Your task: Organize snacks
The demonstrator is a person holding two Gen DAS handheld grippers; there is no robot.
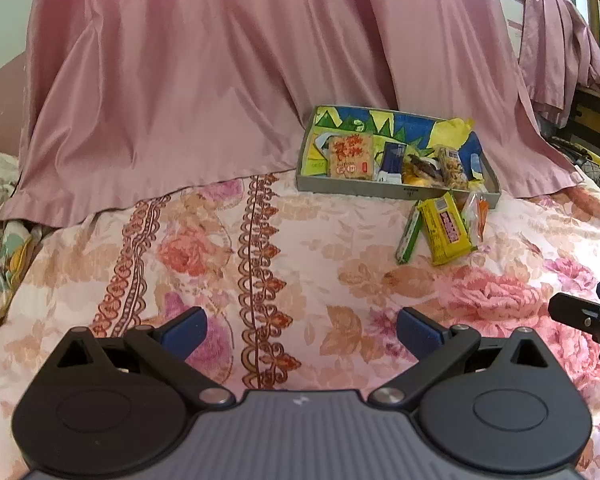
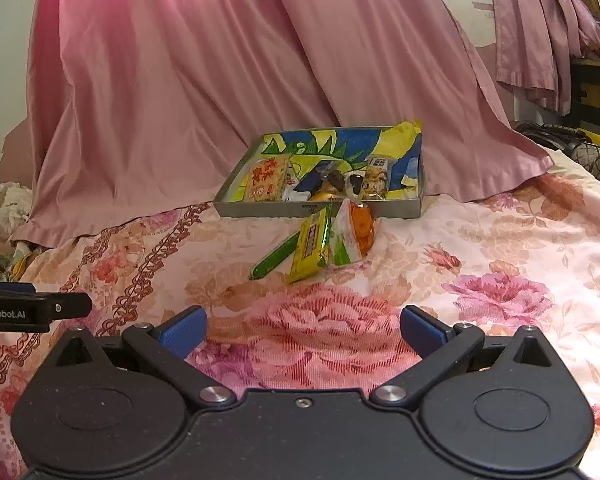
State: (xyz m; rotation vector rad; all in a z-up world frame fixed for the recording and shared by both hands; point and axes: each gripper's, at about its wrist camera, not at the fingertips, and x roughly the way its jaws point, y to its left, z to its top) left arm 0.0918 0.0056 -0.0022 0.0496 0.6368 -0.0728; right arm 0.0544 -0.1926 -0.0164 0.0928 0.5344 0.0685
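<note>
Floral bedspread [image 2: 480, 240] carries tray [image 2: 236, 210] at far edge, several snacks already inside. Three left outside, just beside tray's near wall: green stick [image 2: 274, 261], yellow pack [image 2: 310, 250], orange-white pouch [image 2: 354, 236]. Our left gripper [image 1: 302, 330] and right gripper [image 2: 303, 328] both wide, empty, well short. We judge pick step next: reach right for pouch, lift over near wall.

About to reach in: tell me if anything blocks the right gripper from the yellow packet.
Nothing visible does. Only bare bedspread lies between the open right gripper and the yellow packet, which sits outside the tray.
</note>
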